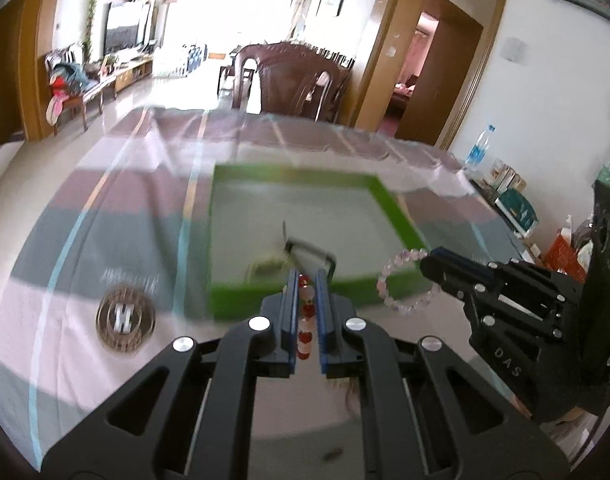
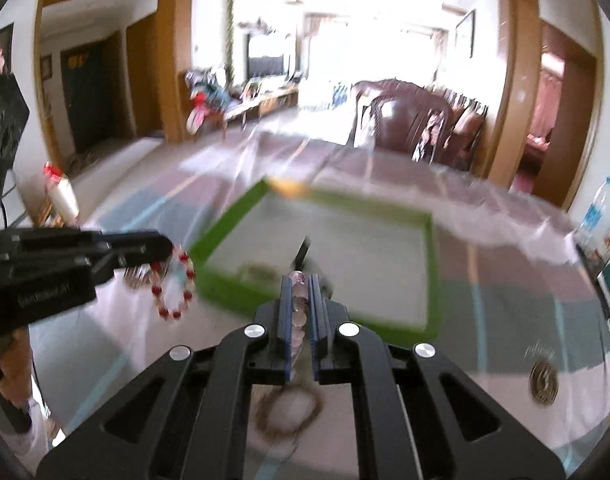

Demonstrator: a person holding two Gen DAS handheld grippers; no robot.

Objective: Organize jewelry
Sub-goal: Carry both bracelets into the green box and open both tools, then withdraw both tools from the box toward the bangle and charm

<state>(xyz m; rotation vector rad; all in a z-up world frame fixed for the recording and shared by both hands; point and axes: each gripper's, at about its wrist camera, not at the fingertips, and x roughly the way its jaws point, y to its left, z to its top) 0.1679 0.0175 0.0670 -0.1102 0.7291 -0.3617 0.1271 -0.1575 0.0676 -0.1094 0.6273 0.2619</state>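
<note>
Left gripper (image 1: 306, 280) fingers pinching red-and-white bracelet (image 2: 173, 286), right gripper (image 2: 299, 280) fingers pinching pink bracelet (image 1: 405, 280), both just before green tray (image 1: 393, 204), brown bracelet (image 2: 287, 410) on striped surface (image 1: 105, 220).

Striped cloth-covered table (image 1: 117, 216), green tray (image 1: 389, 200) on it, round medallion (image 1: 125, 320) (near the tray), brown beaded ring (image 2: 287, 412)

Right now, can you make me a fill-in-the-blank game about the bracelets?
1. The left gripper holds a bracelet with white and ___ beads.
2. The right gripper holds a pale ___ bracelet.
3. The tray has a ___ rim.

Missing words: red; pink; green
</note>
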